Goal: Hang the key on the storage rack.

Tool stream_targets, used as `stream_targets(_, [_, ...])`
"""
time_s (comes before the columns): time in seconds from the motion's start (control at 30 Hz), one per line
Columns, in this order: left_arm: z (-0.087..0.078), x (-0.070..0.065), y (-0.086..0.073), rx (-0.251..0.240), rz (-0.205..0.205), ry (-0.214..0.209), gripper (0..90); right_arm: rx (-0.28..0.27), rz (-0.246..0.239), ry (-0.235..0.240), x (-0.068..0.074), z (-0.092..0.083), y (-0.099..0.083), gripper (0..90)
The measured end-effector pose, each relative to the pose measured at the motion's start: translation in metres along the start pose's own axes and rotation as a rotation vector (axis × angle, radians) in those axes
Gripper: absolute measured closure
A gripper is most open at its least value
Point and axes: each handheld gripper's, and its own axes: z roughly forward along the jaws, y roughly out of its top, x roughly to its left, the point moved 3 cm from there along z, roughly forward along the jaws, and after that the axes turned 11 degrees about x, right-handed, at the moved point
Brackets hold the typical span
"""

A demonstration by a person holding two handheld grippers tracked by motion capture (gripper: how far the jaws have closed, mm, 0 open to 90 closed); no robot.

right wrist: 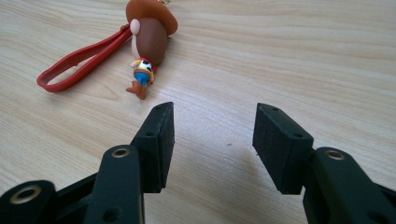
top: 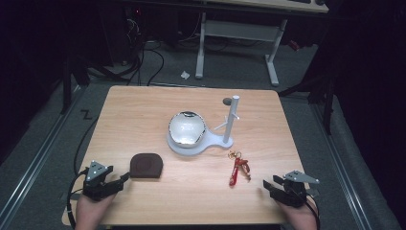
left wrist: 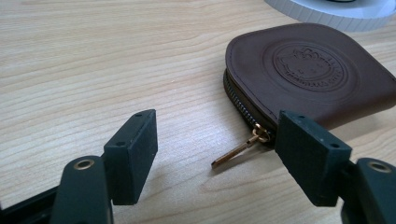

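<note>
A brown zip pouch [top: 146,165] [left wrist: 308,74] lies on the wooden table [top: 143,110], left of centre. Its gold zip pull [left wrist: 238,148] sticks out toward my left gripper [top: 119,179] [left wrist: 219,158], which rests open just short of it, nothing between the jaws. A red keychain [top: 238,171] with a small cowboy figure [right wrist: 147,46] and red strap [right wrist: 79,60] lies right of centre. My right gripper [top: 269,186] [right wrist: 212,140] stands open near the front right edge, a short way from the figure.
A white stand [top: 225,139] with an upright post [top: 233,115] holds a shiny round bowl [top: 186,128] at the table's middle. A small dark disc [top: 226,101] lies behind it. A desk frame and cables stand beyond the far edge.
</note>
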Motion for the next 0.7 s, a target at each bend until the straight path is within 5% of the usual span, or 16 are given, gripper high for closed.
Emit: stream_targets(0.7, [-0.0014,-0.0039,0.0001,-0.026,0.001,-0.042,30.5,-0.014,-0.037,-0.011,0.0052,0.0021,0.0028,48.5])
